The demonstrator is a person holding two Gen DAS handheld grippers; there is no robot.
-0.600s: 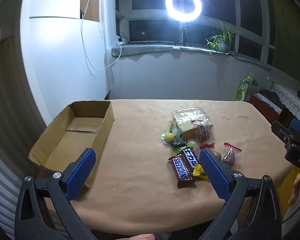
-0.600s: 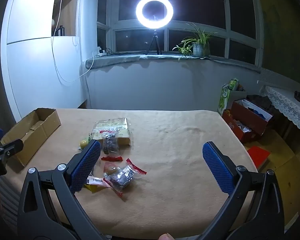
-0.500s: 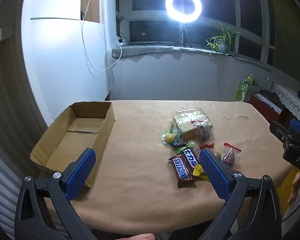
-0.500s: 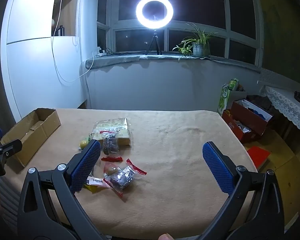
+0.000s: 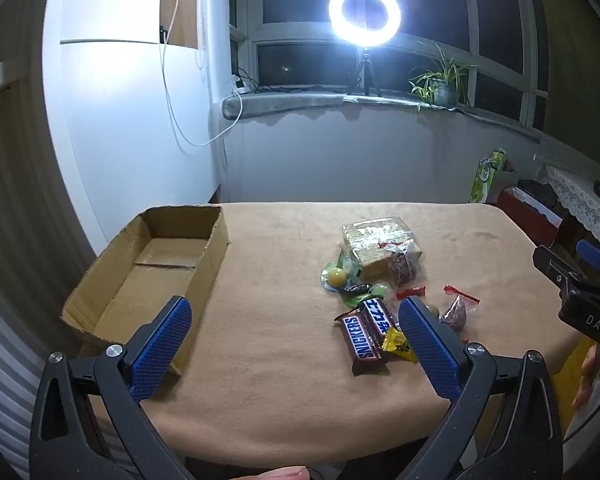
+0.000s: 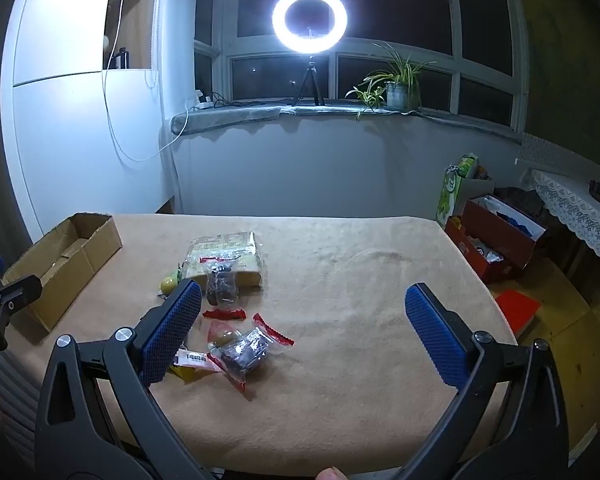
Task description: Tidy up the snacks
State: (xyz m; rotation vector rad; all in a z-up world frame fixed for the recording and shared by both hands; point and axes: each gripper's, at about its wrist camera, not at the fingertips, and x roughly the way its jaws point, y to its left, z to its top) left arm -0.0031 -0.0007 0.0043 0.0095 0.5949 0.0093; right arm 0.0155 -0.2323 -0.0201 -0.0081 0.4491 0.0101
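Where crinkly wrappers [image 5: 374,300] cluster, boxy cardboard box [image 5: 148,264], fuzzy tablecloth [image 5: 284,264].

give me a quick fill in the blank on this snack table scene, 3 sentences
The cardboard box on the table has ____ inside it.
The brown bar beside the left gripper reads ____.
Both the left gripper and the right gripper are ____, holding nothing.

Missing words: nothing; Snickers; open

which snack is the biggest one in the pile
The cracker pack at the far end of the pile: a wide, pale, blocky package, far bulkier than the Snickers bar and small candies nearer the edge.
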